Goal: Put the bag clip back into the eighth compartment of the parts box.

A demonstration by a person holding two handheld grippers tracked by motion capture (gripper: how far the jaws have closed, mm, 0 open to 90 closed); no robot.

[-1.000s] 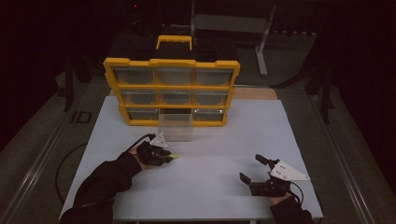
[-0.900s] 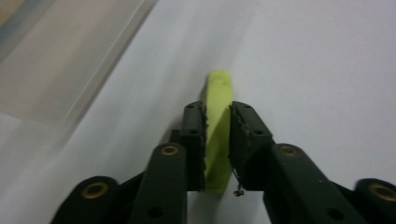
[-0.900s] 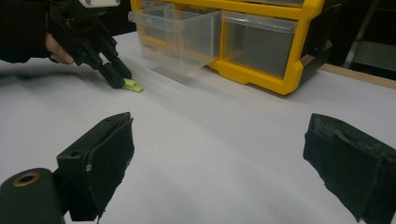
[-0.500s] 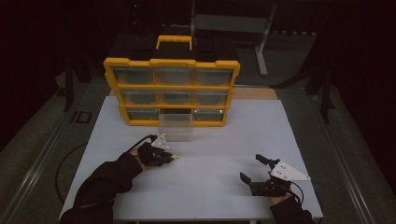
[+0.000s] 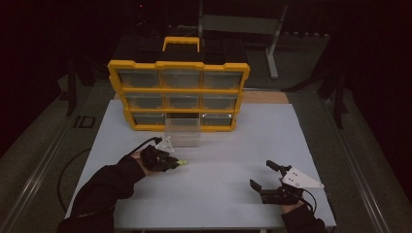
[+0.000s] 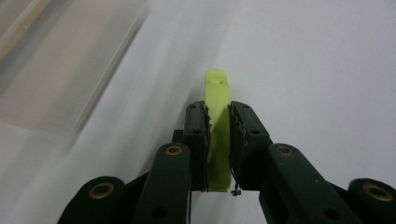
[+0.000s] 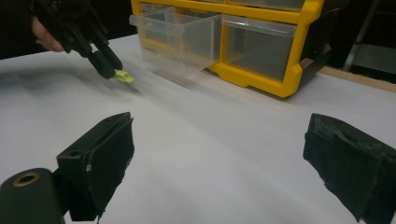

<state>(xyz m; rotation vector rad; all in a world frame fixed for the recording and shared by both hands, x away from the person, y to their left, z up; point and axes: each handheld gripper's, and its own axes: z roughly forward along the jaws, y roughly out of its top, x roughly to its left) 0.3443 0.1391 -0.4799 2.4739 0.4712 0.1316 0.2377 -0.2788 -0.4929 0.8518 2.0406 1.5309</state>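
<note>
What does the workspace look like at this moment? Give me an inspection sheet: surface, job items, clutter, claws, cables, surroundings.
Surface: white table, bare apart from the items below.
Job's things: yellow organizer with clear drawers stands at the far side; its bottom middle drawer is pulled out. A small yellow-green part is clamped in the left claw.
Clutter: nothing seen.
Claws: left claw shut on the part, near the open drawer; right claw open, holding nothing, close to the near right edge.
Cables: one black cable trails from the left claw off the table's left side; another sits behind the right claw.
Surroundings: dark room; a metal stand behind the table.
</note>
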